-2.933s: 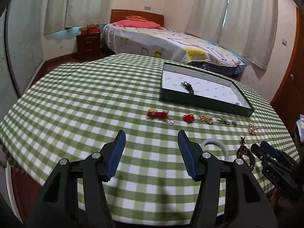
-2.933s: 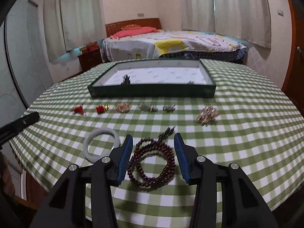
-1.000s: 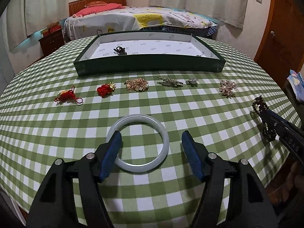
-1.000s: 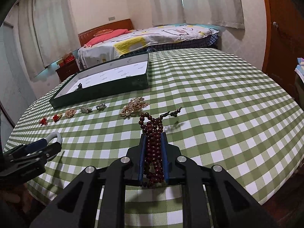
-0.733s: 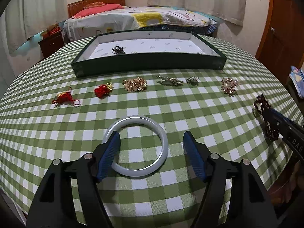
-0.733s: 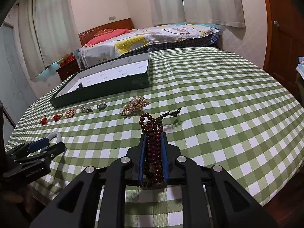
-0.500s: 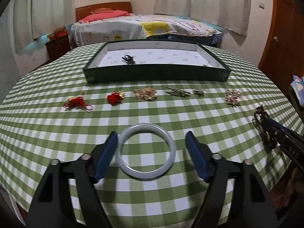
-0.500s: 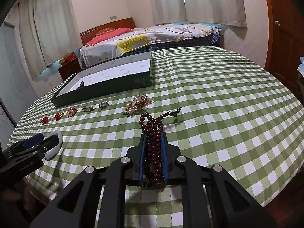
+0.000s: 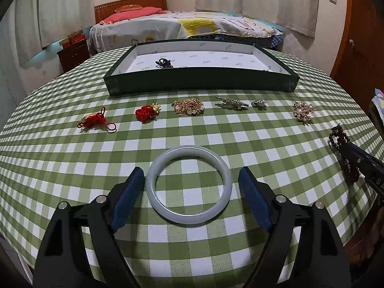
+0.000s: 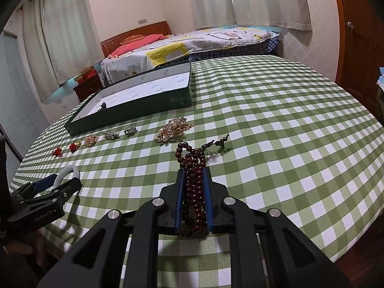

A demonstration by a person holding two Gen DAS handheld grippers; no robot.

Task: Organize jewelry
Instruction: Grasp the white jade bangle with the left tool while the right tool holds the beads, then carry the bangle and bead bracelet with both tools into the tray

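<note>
while left tool gapes round bangle, right tool clamps beads, table edge near

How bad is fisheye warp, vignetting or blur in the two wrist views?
Left wrist: heavy barrel warp, checked tablecloth lines bow, dark corners, bangle sharp. Right wrist: same warp, door frame curves, bead bracelet crisp, soft shadows, no glare.

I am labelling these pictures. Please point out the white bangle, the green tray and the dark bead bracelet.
Bangle (image 9: 157, 168): left wrist view, left of ring.
Tray (image 9: 201, 81): left wrist view, front wall.
Bead bracelet (image 10: 195, 187): right wrist view, strands between pads.
</note>
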